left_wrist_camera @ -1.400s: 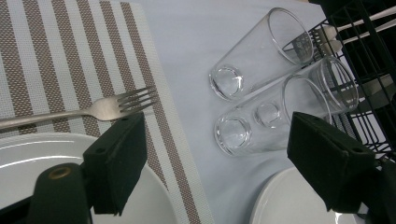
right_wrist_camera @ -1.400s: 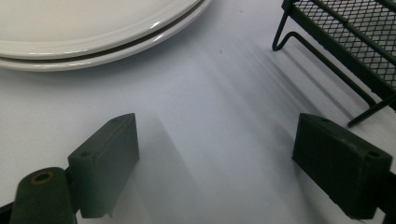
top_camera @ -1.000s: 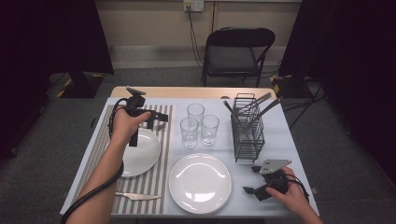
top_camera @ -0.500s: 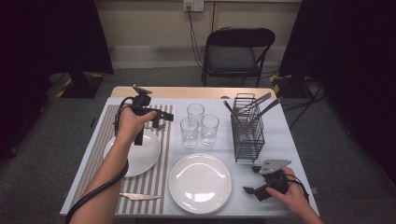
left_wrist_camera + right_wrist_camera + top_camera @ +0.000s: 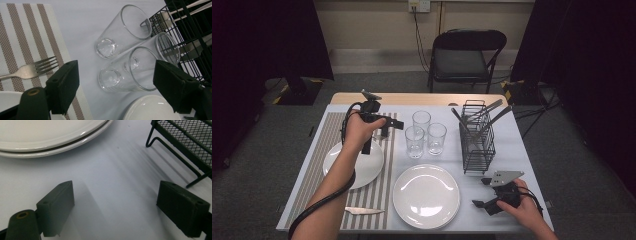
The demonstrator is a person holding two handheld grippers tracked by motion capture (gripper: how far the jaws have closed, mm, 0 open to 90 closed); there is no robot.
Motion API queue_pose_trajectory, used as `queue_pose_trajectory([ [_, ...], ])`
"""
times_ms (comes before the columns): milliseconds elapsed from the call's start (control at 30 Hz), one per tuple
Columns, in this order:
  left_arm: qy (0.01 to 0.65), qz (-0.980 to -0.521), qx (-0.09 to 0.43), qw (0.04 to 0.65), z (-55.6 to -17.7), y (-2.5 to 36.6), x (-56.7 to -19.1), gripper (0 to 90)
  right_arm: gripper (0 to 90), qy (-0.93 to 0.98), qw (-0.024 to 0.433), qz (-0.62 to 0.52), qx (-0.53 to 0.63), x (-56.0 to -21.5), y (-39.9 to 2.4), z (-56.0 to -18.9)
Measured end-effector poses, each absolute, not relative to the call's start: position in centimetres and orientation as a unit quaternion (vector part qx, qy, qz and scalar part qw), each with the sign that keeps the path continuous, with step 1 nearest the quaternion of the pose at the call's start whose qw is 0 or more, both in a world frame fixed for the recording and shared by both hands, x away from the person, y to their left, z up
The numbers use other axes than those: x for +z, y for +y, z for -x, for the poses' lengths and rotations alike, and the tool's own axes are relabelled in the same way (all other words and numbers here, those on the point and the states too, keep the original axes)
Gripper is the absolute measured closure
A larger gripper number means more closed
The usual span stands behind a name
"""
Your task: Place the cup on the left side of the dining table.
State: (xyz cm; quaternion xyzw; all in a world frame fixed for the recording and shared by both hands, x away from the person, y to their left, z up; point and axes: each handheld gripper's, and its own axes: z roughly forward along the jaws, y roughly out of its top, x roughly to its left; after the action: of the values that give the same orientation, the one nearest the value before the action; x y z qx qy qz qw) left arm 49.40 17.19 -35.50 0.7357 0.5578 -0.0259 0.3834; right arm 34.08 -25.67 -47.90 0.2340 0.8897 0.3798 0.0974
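In the high view, we see the left gripper (image 5: pixel 393 125) now farther right than a second ago — it has travelled off the striped placemat (image 5: pixel 328 137) toward the glasses (image 5: pixel 421 121), which stand mid-table, left of the black wire rack (image 5: pixel 477 142). We judge that a glass is the target and the reach is nearly complete. The right gripper (image 5: pixel 484 192) has not moved; it rests near the table's front right corner. We count three glasses, two white plates (image 5: pixel 426 196), one knife (image 5: pixel 364 210) and one rack of cutlery.

In the left gripper view, the jaws stand wide apart and empty — the nearest glass (image 5: pixel 130 71) sits between them, untouched. One fork (image 5: pixel 30 68) lies on the placemat.

In the right gripper view, the jaws gape wide over the bare white tablecloth (image 5: pixel 112 190), holding nothing.
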Motion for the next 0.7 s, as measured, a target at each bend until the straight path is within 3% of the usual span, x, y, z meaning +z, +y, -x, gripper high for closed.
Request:
queue_pose_trajectory([
  [700, 0.552, -0.746, -0.012, 0.373, -49.6, 15.6, -36.1, 36.9, 13.3, 0.89, 0.098, -0.234, 0.38, -47.9, -25.7, -34.1],
])
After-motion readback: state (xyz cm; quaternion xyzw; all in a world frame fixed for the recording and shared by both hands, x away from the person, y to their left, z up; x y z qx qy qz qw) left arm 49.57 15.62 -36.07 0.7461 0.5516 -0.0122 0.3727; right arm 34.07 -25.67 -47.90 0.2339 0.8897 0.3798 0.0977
